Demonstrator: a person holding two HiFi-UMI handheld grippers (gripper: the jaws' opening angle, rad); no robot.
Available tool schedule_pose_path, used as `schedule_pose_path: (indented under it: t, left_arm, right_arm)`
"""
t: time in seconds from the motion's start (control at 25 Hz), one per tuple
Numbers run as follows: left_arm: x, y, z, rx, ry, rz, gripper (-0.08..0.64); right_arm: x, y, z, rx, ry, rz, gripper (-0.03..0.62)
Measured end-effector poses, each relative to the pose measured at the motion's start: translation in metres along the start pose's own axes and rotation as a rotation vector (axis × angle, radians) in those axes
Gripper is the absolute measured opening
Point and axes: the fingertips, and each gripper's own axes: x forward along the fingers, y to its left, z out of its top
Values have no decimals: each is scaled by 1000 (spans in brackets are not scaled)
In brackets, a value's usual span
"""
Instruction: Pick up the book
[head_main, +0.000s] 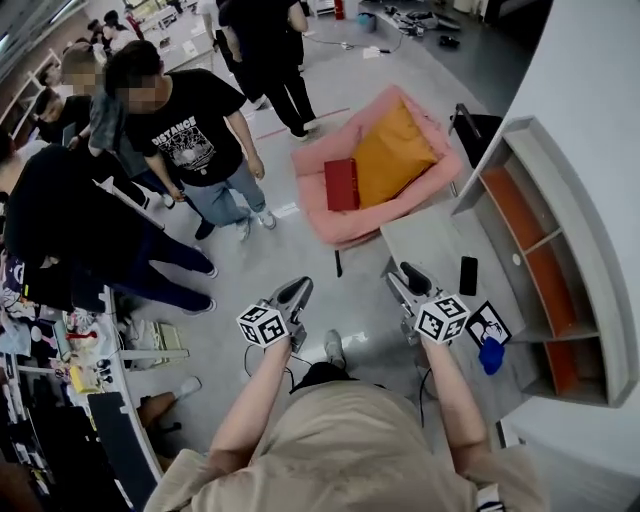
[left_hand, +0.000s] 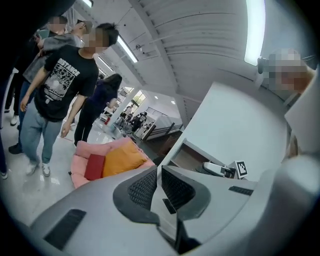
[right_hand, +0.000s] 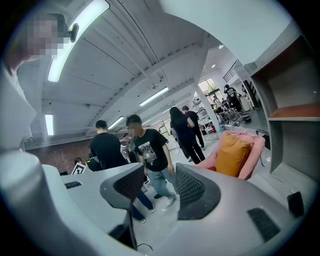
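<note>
A red book (head_main: 341, 184) lies on the seat of a pink sofa chair (head_main: 322, 160), beside an orange cushion (head_main: 395, 155). In the left gripper view the book (left_hand: 94, 166) shows far off to the left of the jaws. My left gripper (head_main: 298, 290) (left_hand: 159, 172) is held over the floor well short of the chair, its jaws shut with nothing between them. To its right, my right gripper (head_main: 408, 275) (right_hand: 160, 172) stands open and empty by the table's near corner. The chair (right_hand: 250, 145) and cushion (right_hand: 232, 155) appear to the right of its jaws.
Several people (head_main: 190, 130) stand on the floor to the left of the chair. On the right, a grey table (head_main: 430, 240) carries a black phone (head_main: 468, 275), with an open shelf unit (head_main: 540, 250) behind it. A cluttered desk (head_main: 90, 370) runs along the lower left.
</note>
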Motion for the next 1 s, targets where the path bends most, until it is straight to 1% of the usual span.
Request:
schedule_pose_path:
  t: [0.16, 0.32, 0.48, 0.64, 0.8, 1.0]
  left_arm:
    - [25, 37, 31, 10, 10, -33, 15]
    - [49, 67, 55, 18, 13, -69, 17]
    - [71, 91, 71, 10, 11, -94, 18]
    - [88, 105, 81, -2, 10, -108, 32]
    - [96, 120, 91, -1, 5, -107, 37]
    - [96, 145, 104, -2, -8, -71, 37]
  right_arm:
    - [41, -14, 10, -3, -5, -45, 184]
    - [78, -27, 16, -14, -9, -83, 184]
    - [108, -32, 22, -13, -11, -108, 184]
    - [126, -34, 27, -31, 2, -117, 184]
    - [142, -38, 30, -32, 1, -118, 184]
    - [167, -49, 30, -28, 20, -106, 184]
